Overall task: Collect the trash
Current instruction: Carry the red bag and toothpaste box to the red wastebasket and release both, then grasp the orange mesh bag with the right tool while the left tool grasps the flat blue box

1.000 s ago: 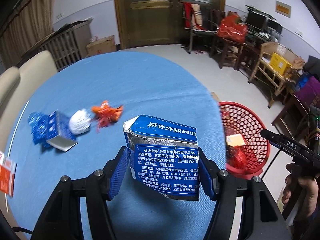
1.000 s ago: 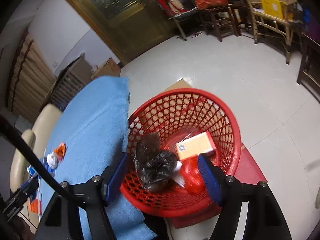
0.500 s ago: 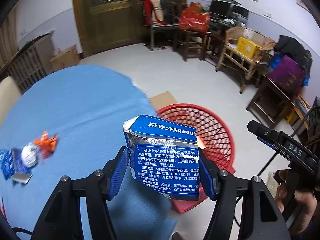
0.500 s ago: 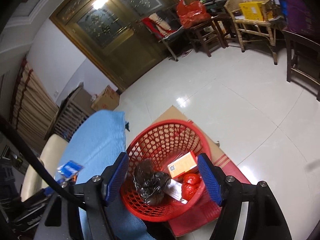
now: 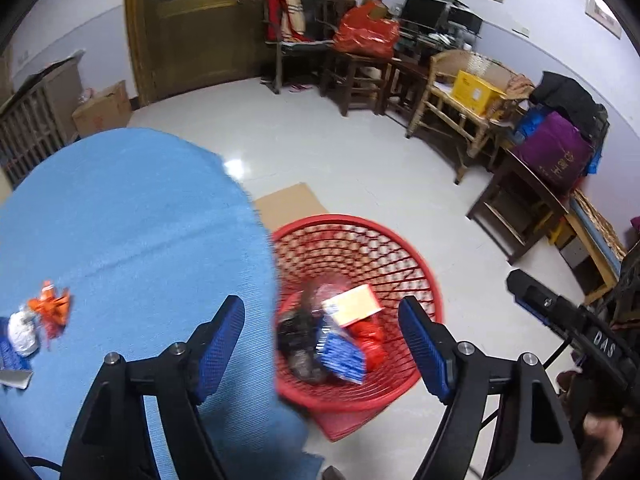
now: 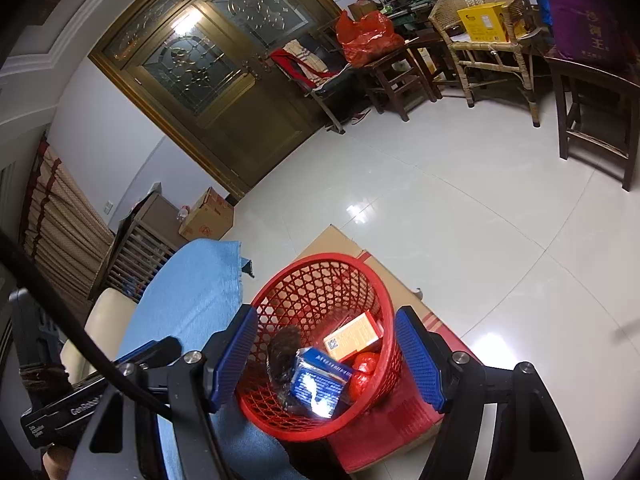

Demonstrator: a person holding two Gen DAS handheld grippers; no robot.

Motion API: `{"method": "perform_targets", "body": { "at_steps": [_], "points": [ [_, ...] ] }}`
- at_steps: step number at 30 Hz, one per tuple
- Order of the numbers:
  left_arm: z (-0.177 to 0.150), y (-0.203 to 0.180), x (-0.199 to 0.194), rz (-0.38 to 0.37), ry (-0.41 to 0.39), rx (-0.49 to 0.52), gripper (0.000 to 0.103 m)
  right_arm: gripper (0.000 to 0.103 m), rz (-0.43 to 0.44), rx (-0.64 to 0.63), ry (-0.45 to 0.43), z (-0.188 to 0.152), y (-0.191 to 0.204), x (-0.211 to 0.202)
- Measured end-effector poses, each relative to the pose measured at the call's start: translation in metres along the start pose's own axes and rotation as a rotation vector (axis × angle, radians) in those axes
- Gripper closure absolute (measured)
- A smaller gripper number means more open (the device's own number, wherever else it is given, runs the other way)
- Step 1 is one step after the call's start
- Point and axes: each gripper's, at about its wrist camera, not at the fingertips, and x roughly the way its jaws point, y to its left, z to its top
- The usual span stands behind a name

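My left gripper [image 5: 322, 344] is open and empty, above the table edge and the red basket [image 5: 400, 248]. The blue toothpaste box [image 5: 342, 354] lies in the basket beside a black bag [image 5: 294, 336], an orange carton [image 5: 354, 308] and red wrappers [image 5: 370, 340]. My right gripper [image 6: 326, 354] is open and empty above the same basket [image 6: 320, 276], where the blue box [image 6: 318, 380] shows too. An orange wrapper [image 5: 52, 308], a white wad [image 5: 22, 332] and blue scraps [image 5: 8, 354] lie on the blue table [image 5: 120, 220] at the left.
The basket stands on flattened cardboard [image 5: 288, 204] on the white tiled floor. Wooden chairs and stools [image 5: 360, 76], a wicker chair [image 5: 460, 104] and a dark table [image 5: 524, 204] line the far and right walls. A cream chair [image 6: 104, 320] sits by the table.
My left gripper swung right from the table to over the basket, opened and let go of the blue box, which now lies in the basket. My right gripper rose away from the basket.
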Motion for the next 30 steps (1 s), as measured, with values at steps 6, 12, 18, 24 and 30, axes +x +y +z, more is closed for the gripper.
{"method": "perform_targets", "body": {
  "at_steps": [6, 12, 18, 24, 30],
  "points": [
    [-0.035, 0.067, -0.026, 0.069, -0.012, -0.136, 0.023, 0.028, 0.031, -0.031, 0.055, -0.016, 0.019, 0.017],
    [-0.093, 0.147, -0.059, 0.167, -0.008, -0.317, 0.023, 0.028, 0.076, -0.126, 0.138, -0.041, 0.067, 0.042],
    [-0.145, 0.214, -0.088, 0.233, -0.02, -0.493, 0.023, 0.029, 0.137, -0.25, 0.232, -0.077, 0.135, 0.069],
    [-0.189, 0.262, -0.112, 0.282, -0.045, -0.621, 0.023, 0.029, 0.191, -0.411, 0.317, -0.121, 0.207, 0.094],
    [-0.211, 0.29, -0.124, 0.304, -0.066, -0.68, 0.023, 0.029, 0.217, -0.601, 0.344, -0.143, 0.287, 0.131]
  ]
}}
